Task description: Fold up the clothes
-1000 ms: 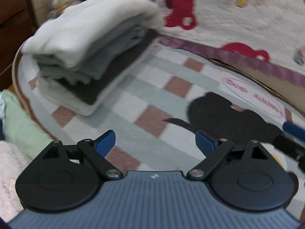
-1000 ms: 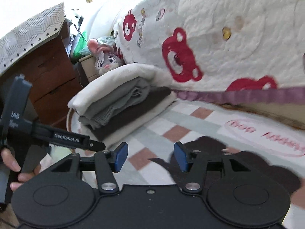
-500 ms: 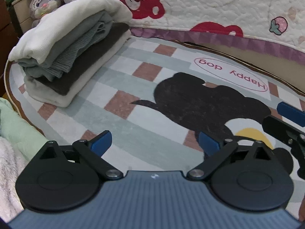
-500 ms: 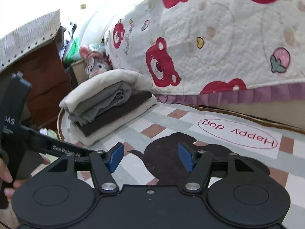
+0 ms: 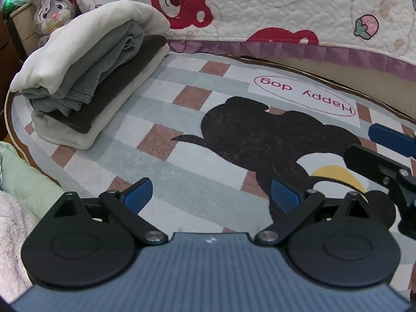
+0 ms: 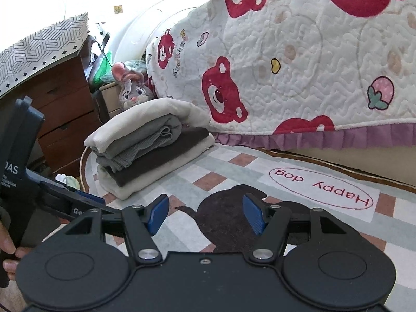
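A stack of folded clothes (image 5: 88, 78) (image 6: 153, 145), cream, grey and dark brown layers, rests on the far left of a checked rug (image 5: 182, 140) (image 6: 228, 179) with a black dog print. My left gripper (image 5: 210, 195) hovers open over the rug's near middle, nothing between its blue pads. My right gripper (image 6: 205, 214) is open too, over the dog print, empty. In the left wrist view the right gripper's fingers (image 5: 390, 137) reach in from the right edge. In the right wrist view the left tool (image 6: 23, 189) and a hand (image 6: 7, 249) sit at the left.
A quilted bed cover (image 5: 286, 13) (image 6: 299, 59) with red bears hangs along the rug's far side. A plush rabbit (image 5: 50, 7) (image 6: 134, 91) sits behind the stack. A wooden drawer chest (image 6: 57, 119) stands at the left. Unfolded pale green (image 5: 26, 179) and pink fabric lies at the near left.
Both grippers have pulled back and to the right, away from the stack. Their jaws have spread a little wider. The stack now lies farther off and is sharp instead of blurred.
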A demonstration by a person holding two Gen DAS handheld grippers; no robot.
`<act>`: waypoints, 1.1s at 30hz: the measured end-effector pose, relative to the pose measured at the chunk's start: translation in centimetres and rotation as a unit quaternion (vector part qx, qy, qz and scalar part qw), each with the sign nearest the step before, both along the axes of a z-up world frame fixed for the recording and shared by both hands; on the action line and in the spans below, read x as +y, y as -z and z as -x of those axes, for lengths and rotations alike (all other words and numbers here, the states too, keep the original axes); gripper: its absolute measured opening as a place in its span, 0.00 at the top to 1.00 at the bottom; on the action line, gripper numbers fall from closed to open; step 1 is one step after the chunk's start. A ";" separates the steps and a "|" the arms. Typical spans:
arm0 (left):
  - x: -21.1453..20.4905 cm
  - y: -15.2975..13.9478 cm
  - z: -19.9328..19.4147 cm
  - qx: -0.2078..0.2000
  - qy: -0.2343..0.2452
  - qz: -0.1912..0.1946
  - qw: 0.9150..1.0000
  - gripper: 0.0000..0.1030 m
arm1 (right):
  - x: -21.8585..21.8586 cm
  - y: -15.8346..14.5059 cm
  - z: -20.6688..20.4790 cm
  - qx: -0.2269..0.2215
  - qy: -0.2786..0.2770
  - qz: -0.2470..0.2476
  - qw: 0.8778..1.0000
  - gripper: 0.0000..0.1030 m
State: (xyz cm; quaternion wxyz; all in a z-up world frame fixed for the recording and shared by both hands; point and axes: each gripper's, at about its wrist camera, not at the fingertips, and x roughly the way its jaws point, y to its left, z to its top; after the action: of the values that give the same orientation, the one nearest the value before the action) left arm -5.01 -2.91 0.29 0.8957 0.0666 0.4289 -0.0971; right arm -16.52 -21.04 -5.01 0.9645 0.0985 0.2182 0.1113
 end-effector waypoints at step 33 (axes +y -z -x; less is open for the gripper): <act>0.0 0.7 0.2 0.006 -0.004 -0.033 0.999 0.03 | 1.0 0.4 -0.4 0.014 -0.009 0.009 1.000 0.34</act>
State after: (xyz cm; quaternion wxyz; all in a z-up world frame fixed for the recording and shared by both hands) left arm -5.23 -2.90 -0.42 0.8906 0.0933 0.4378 -0.0799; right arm -16.14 -20.00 -5.43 0.9613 0.0891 0.2332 0.1169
